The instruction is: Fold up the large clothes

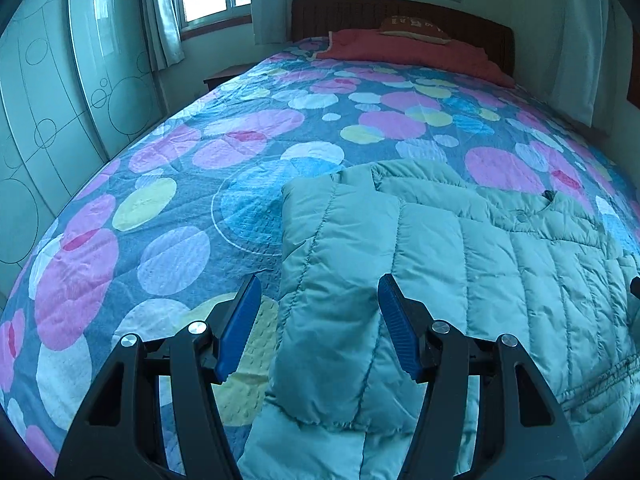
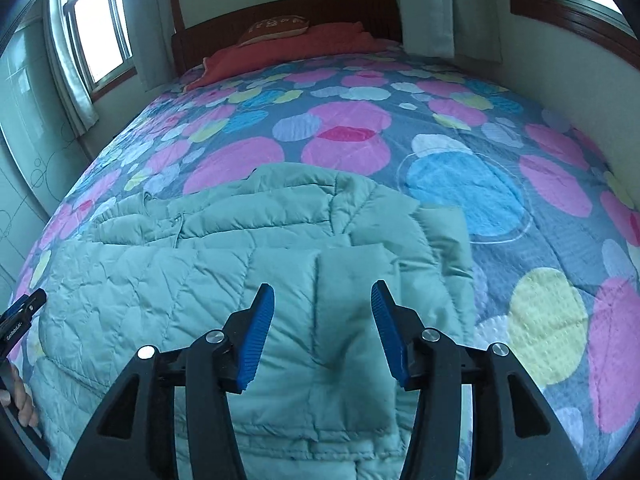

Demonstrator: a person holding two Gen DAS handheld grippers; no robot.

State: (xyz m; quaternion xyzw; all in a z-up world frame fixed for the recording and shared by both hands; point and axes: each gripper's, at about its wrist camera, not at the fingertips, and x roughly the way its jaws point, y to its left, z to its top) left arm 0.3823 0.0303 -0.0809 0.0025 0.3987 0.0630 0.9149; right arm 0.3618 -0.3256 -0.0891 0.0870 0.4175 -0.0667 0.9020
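A pale green quilted puffer jacket [image 1: 460,264] lies flat on the bed, collar toward the headboard, both sleeves folded in over the body. It also shows in the right wrist view [image 2: 224,264]. My left gripper [image 1: 318,300] is open and empty, hovering over the folded left sleeve [image 1: 332,280]. My right gripper [image 2: 322,308] is open and empty, hovering over the folded right sleeve [image 2: 352,320]. The left gripper's tip [image 2: 24,308] shows at the left edge of the right wrist view.
The bed has a spotted quilt [image 1: 200,184] of pink, blue and yellow circles. An orange blanket [image 1: 404,52] and brown pillow [image 1: 416,28] lie by the wooden headboard [image 1: 360,12]. A wardrobe [image 1: 48,112] stands left; a wall [image 2: 560,92] runs right.
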